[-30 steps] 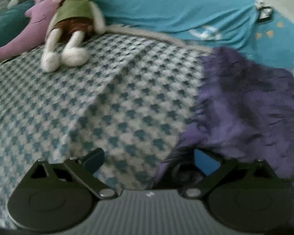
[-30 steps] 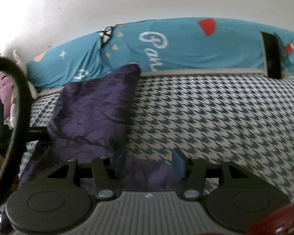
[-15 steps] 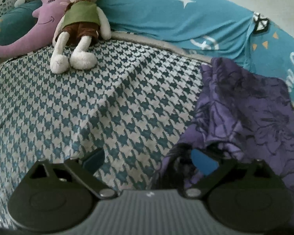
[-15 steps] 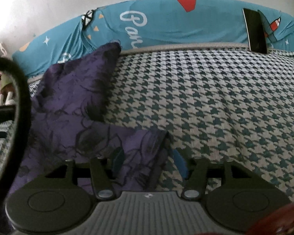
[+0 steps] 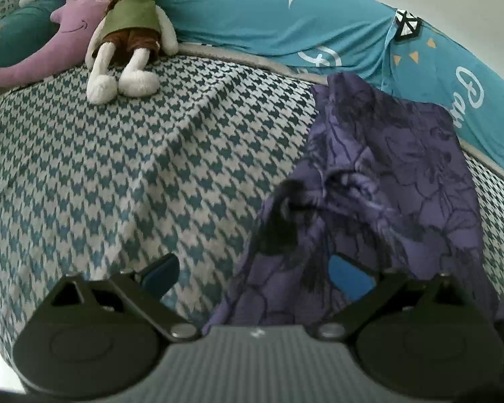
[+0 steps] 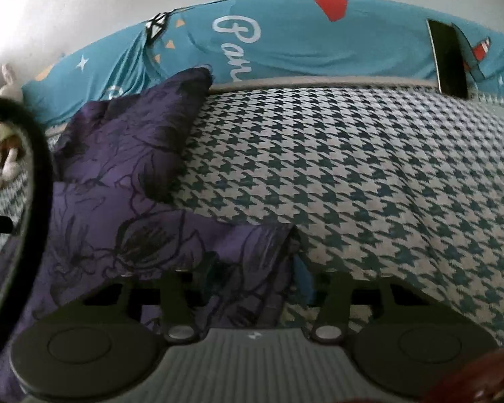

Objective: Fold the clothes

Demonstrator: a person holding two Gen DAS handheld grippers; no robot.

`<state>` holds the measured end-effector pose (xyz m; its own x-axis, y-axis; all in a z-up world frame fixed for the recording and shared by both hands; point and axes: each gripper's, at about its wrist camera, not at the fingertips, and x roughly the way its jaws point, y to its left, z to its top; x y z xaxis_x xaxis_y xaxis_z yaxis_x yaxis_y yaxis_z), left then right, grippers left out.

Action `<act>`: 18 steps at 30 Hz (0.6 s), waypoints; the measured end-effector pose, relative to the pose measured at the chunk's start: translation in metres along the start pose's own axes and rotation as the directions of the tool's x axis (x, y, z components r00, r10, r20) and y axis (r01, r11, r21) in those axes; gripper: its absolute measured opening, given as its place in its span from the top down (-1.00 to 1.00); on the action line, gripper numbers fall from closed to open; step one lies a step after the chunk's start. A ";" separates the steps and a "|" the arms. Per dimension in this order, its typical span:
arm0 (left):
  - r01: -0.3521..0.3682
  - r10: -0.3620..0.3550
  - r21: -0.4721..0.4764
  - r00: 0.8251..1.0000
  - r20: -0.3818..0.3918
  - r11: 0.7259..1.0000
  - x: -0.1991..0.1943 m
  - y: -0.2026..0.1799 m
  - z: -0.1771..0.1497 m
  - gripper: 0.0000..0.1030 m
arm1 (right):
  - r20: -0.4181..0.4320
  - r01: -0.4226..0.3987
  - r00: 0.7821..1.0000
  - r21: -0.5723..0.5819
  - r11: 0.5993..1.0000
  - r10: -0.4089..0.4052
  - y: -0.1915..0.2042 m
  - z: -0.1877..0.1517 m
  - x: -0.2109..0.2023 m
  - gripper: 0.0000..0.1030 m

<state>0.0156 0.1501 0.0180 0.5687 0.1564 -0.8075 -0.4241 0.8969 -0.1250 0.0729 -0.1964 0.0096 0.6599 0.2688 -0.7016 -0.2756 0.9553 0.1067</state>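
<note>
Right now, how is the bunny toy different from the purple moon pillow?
The bunny toy is white, wears a green top and brown shorts, and sits with its legs stretched onto the checked bedspread. The purple moon pillow is plain purple, curved, and has a sleepy smiling face. Both lean on the blue pillow.

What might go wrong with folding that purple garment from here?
1. The left claw is wide open with the garment draped only over one finger, so it may slip off.
2. The right claw has only a corner between its fingers; a pull might free it.
3. The garment is bunched near the pillow, so a fold may come out crooked.
</note>
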 end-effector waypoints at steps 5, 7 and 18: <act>0.007 -0.008 -0.013 1.000 -0.004 1.000 -0.006 0.006 -0.009 -0.93 | 0.009 -0.041 0.999 -0.007 0.999 0.041 0.005 -0.001 0.001 0.78; 0.003 -0.003 -0.010 1.000 -0.003 1.000 -0.007 0.008 -0.012 -0.93 | 0.011 -0.046 0.999 0.003 0.999 0.046 0.008 -0.001 0.000 0.81; -0.028 0.028 -0.033 1.000 -0.007 0.999 -0.010 0.024 -0.021 -0.93 | 0.124 -0.156 0.981 0.071 0.985 0.147 0.026 -0.005 -0.044 0.82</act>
<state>-0.0151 0.1618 0.0106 0.5517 0.1786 -0.8147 -0.4629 0.8781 -0.1209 0.0333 -0.1837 0.0397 0.6939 0.4192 -0.5854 -0.3250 0.9079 0.2648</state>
